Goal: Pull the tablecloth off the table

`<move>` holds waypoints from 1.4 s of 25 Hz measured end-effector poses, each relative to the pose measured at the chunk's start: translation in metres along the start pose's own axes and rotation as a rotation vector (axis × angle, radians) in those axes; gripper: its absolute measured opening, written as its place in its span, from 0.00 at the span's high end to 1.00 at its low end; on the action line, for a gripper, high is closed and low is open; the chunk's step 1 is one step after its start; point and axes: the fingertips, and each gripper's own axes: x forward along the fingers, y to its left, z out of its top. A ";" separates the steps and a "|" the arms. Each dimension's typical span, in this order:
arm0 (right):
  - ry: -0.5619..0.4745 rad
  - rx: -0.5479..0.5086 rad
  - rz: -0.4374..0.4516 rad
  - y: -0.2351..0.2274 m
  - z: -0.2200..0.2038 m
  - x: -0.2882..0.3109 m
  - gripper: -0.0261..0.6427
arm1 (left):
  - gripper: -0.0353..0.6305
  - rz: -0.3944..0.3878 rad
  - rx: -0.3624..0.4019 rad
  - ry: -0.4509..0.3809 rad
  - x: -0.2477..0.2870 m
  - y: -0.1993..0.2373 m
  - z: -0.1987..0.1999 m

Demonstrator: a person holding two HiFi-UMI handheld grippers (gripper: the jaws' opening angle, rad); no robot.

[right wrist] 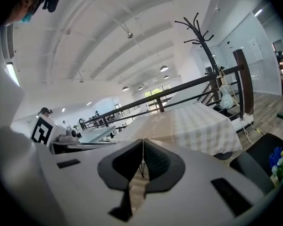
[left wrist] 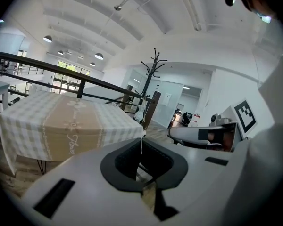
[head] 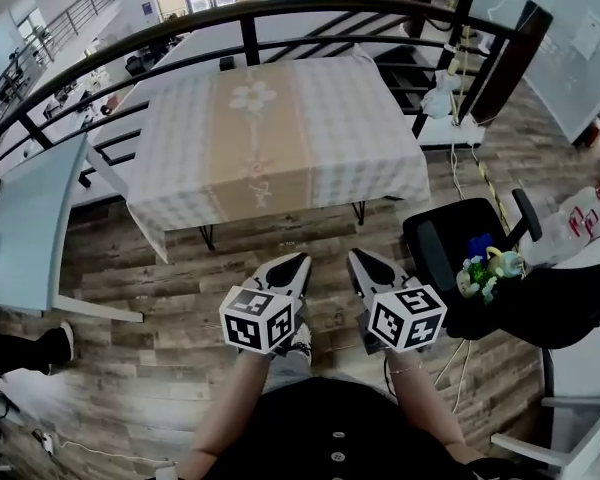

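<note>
Left claw (head: 296, 261) and right claw (head: 359, 259), pressed together empty, face the near tablecloth (head: 280, 138) edge across bare floor (head: 298, 232).

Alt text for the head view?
A checked tablecloth with a beige centre strip covers a table by a dark railing. The left gripper and right gripper, both shut and empty, are held side by side short of it, over wood floor.

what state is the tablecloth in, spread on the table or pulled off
Spread. The tablecloth lies flat over the whole top of the table, with its checked edges hanging down the sides.
</note>
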 end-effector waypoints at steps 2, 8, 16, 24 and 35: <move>0.000 -0.005 -0.012 -0.003 0.009 0.024 0.92 | 0.92 -0.005 -0.003 0.003 0.011 0.023 0.013; 0.000 0.024 -0.025 -0.004 0.022 0.066 0.92 | 0.92 -0.019 -0.021 0.028 0.033 0.066 0.034; 0.042 0.013 -0.057 -0.017 0.023 0.089 0.92 | 0.92 -0.061 -0.059 0.079 0.058 0.082 0.031; 0.058 0.032 -0.056 -0.041 0.034 0.114 0.92 | 0.92 -0.084 -0.064 0.088 0.089 0.094 0.042; 0.138 0.136 -0.052 -0.096 0.037 0.165 0.92 | 0.92 -0.036 -0.230 0.121 0.139 0.130 0.038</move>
